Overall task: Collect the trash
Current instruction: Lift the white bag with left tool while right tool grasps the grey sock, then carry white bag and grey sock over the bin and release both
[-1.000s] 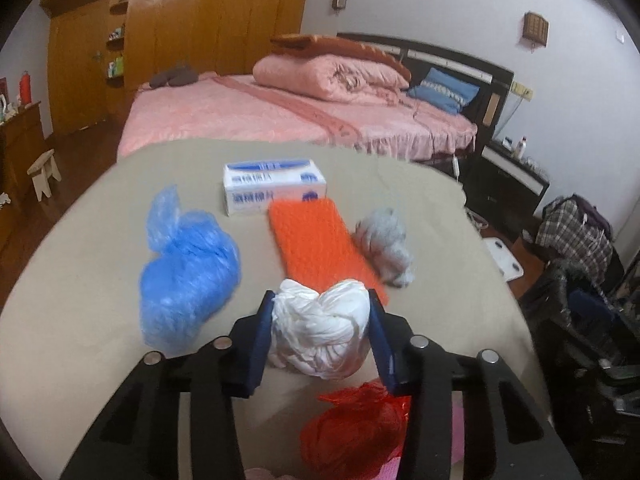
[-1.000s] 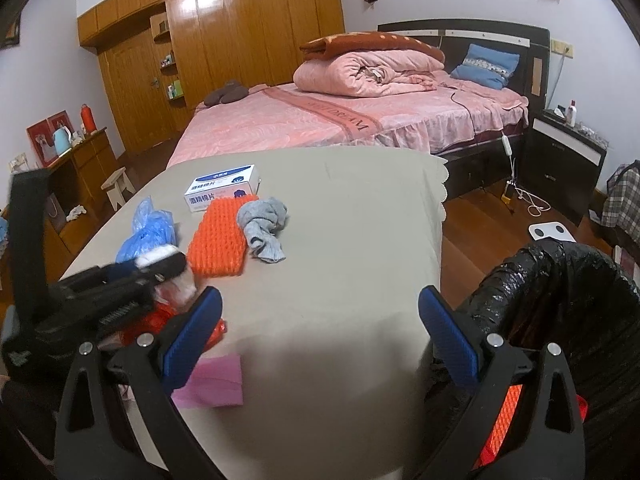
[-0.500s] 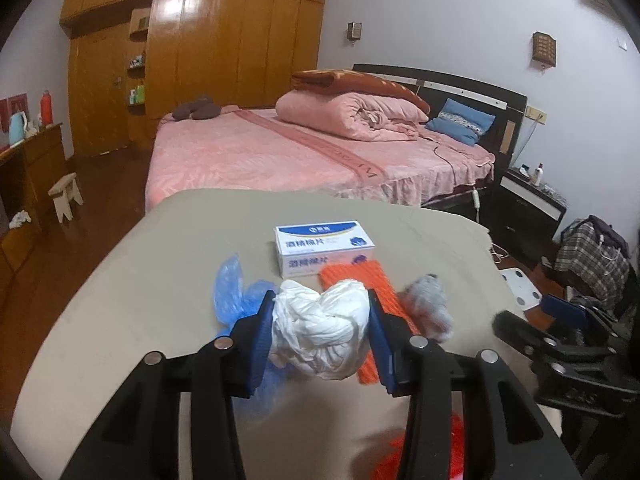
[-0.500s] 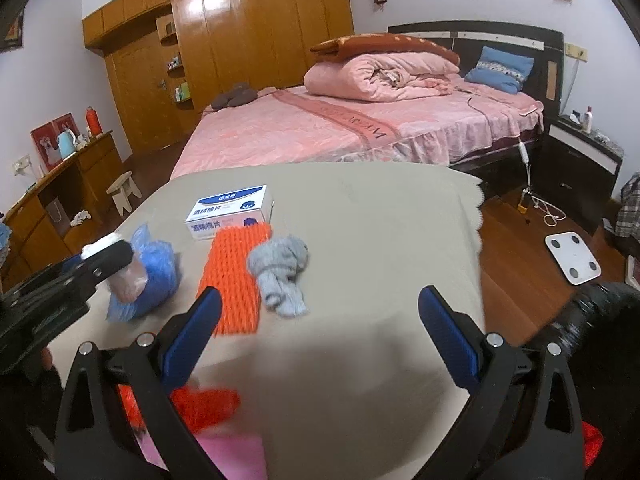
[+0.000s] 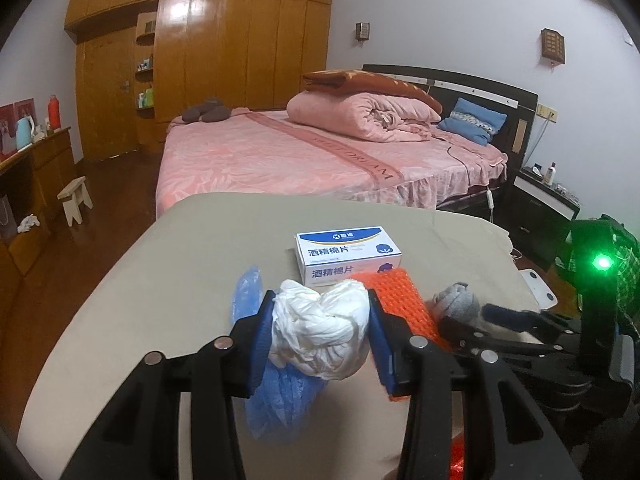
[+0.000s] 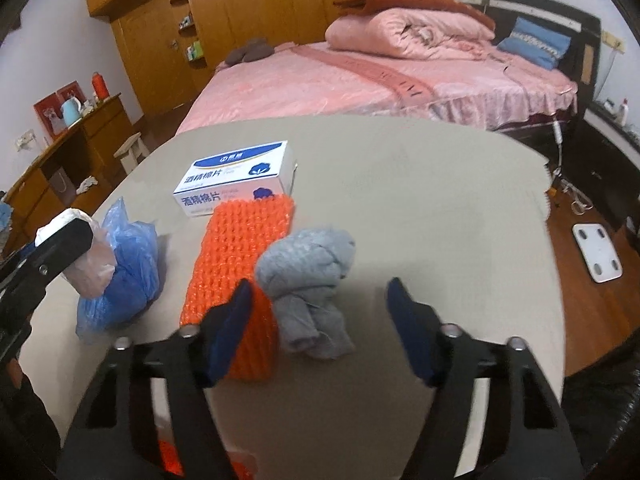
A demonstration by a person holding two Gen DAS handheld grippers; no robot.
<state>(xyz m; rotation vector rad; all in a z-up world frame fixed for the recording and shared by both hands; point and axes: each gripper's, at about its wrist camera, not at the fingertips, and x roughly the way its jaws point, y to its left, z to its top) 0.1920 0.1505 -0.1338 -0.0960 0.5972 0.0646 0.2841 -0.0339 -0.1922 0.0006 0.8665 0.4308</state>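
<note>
While the left gripper [image 5: 320, 336] pointed forward and slightly down over the table [image 5: 168, 280], its blue pads [image 5: 260, 340] pinched a crumpled white wad [image 5: 320, 332] held clear of the tabletop. The right gripper [image 6: 320, 332] tilted down more steeply toward the table, and its jaws were closing with nothing yet pressed between them; a grey cloth bundle [image 6: 308, 280] lay on the table in the gap ahead of the fingers, touching neither pad as far as the blurred right wrist view showed. The left finger of that gripper overlapped the near end of an orange mesh pad [image 6: 240, 256].

A bin lined with a black bag [image 6: 600, 420] showed only as a dark edge at the lower right of the right wrist view, and its contents could not be seen.

On the beige table, a blue plastic bag [image 6: 124, 276] sat just left of the mesh pad, right behind the wad in the left gripper. A white and blue box [image 6: 236, 184] stood at the far end of the mesh pad, touching it. The grey bundle rested against the pad's right edge. Something red [image 5: 456, 460] showed at the near table edge. Beyond the table stood a pink bed [image 5: 304, 160] with a rolled quilt [image 5: 360, 116], and a wooden wardrobe [image 5: 224, 48] filled the far wall. A white scale [image 6: 598, 252] lay on the floor to the right.
</note>
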